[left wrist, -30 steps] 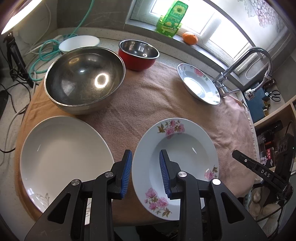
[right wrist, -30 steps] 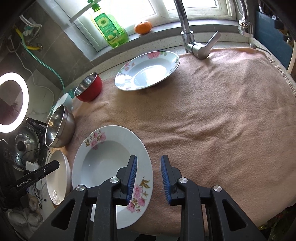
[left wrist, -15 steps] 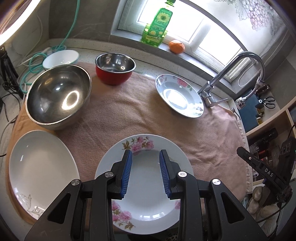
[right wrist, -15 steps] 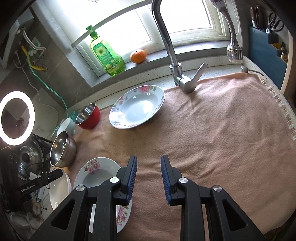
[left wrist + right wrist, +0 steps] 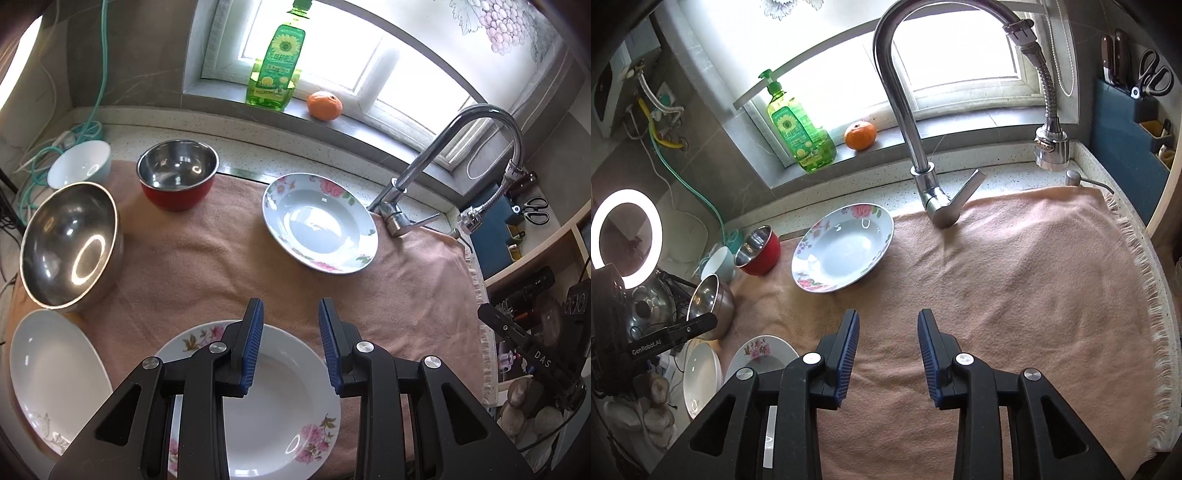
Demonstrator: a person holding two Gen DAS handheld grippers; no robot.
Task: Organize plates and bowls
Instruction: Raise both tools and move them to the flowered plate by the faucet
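A kitchen tabletop is covered by a pink towel [image 5: 1015, 277], with dishes spread across it below a window sill.

The left gripper [image 5: 290, 347] hangs above the near edge of a floral soup plate [image 5: 273, 410]. Its blue-padded fingers are parted with a clear gap between them and hold nothing. To the left of that plate, just beside it, lies a plain white plate [image 5: 51, 373]. Behind the white plate sits a large steel mixing bowl [image 5: 68, 245], tilted a little toward the camera. Farther back stands a red bowl with a steel inside [image 5: 176, 179], and left of it, off the towel, a small white bowl [image 5: 79, 170].

A second floral soup plate [image 5: 319, 232] rests on the towel near the base of the chrome tap [image 5: 443, 162], well apart from the first.

The right gripper [image 5: 888, 354] hovers over bare towel near the front of the tabletop. Its fingers are likewise spread apart and empty. In the right wrist view, the second floral plate lies ahead and slightly left of the gripper, and the other dishes are grouped at the far left.

On the sill stand a green bottle of dish soap [image 5: 277, 70] and an orange [image 5: 324, 106]. A lit ring light [image 5: 626, 238] glows at the left edge of the right wrist view.
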